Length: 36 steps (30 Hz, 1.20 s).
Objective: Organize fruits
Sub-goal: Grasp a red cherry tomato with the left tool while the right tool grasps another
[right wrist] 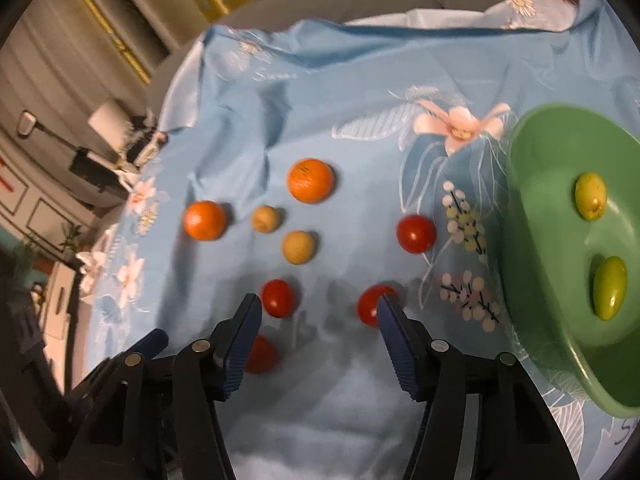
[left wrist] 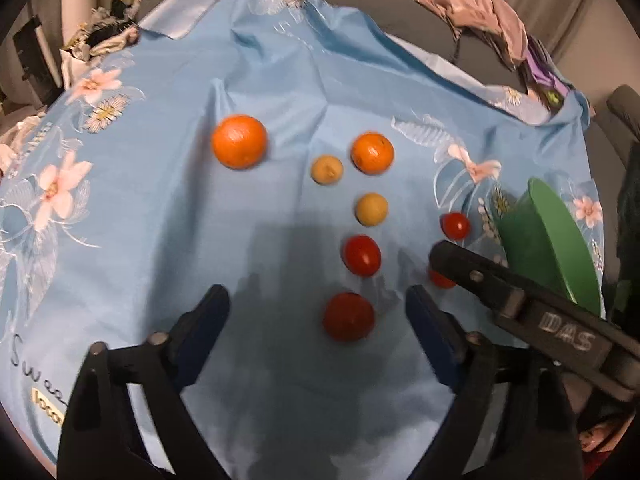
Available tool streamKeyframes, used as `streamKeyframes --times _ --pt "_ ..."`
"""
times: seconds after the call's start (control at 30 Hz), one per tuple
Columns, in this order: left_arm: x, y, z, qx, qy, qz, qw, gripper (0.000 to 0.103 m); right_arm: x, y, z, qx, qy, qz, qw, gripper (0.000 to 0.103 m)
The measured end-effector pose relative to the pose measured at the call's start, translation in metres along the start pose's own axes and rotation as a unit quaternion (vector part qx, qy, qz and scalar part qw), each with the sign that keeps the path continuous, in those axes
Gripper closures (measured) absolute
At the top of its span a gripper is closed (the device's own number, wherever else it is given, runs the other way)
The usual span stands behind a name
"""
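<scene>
Right gripper (right wrist: 318, 312) fingers wide, empty, probably nearing the tomato (right wrist: 371, 305) left of the green bowl (right wrist: 532, 240). Straddle fully, close gently. Left gripper (left wrist: 318, 300) wide, empty.

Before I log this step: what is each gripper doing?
Left gripper: open, holding nothing.
Right gripper: open, holding nothing.

A blue floral cloth (left wrist: 168, 208) covers the frame's middle; crumpled pink fabric (left wrist: 488, 16) lies upper right.
</scene>
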<state>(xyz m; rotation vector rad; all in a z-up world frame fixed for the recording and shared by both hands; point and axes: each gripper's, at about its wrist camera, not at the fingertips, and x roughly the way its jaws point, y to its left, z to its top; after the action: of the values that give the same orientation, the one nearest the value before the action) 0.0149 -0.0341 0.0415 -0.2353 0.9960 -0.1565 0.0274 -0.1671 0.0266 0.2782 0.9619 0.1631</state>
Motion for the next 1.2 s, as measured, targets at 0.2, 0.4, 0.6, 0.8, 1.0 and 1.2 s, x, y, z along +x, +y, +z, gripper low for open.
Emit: streamKeyframes --times 0.2,0.4,0.6,0.8,1.0,1.2 --pt "0.014 -0.007 -0.003 -0.004 0.027 -0.009 0.9996 0.039 0.018 -0.002 -0.001 -0.016 0.005 -0.078 0.997 0.045" --pt "0.021 -0.008 -0.005 -0.004 0.039 -0.012 0.9992 0.049 0.028 -0.009 0.001 -0.015 0.015 -0.095 0.995 0.058" --pt "0.022 -0.013 -0.006 0.009 0.035 0.010 0.9993 0.066 0.028 -0.007 0.000 -0.027 0.009 -0.101 0.994 0.068" --pt "0.024 -0.014 -0.006 0.013 0.030 0.023 0.9992 0.071 0.029 -0.007 -0.001 -0.032 0.007 -0.100 0.994 0.073" --pt "0.020 -0.017 -0.005 0.012 0.024 0.019 0.9995 0.071 0.025 -0.006 0.000 -0.031 0.008 -0.087 0.996 0.074" --pt "0.014 -0.019 -0.003 0.009 0.011 0.003 0.9999 0.071 0.012 -0.002 -0.001 -0.039 -0.009 -0.077 0.996 0.074"
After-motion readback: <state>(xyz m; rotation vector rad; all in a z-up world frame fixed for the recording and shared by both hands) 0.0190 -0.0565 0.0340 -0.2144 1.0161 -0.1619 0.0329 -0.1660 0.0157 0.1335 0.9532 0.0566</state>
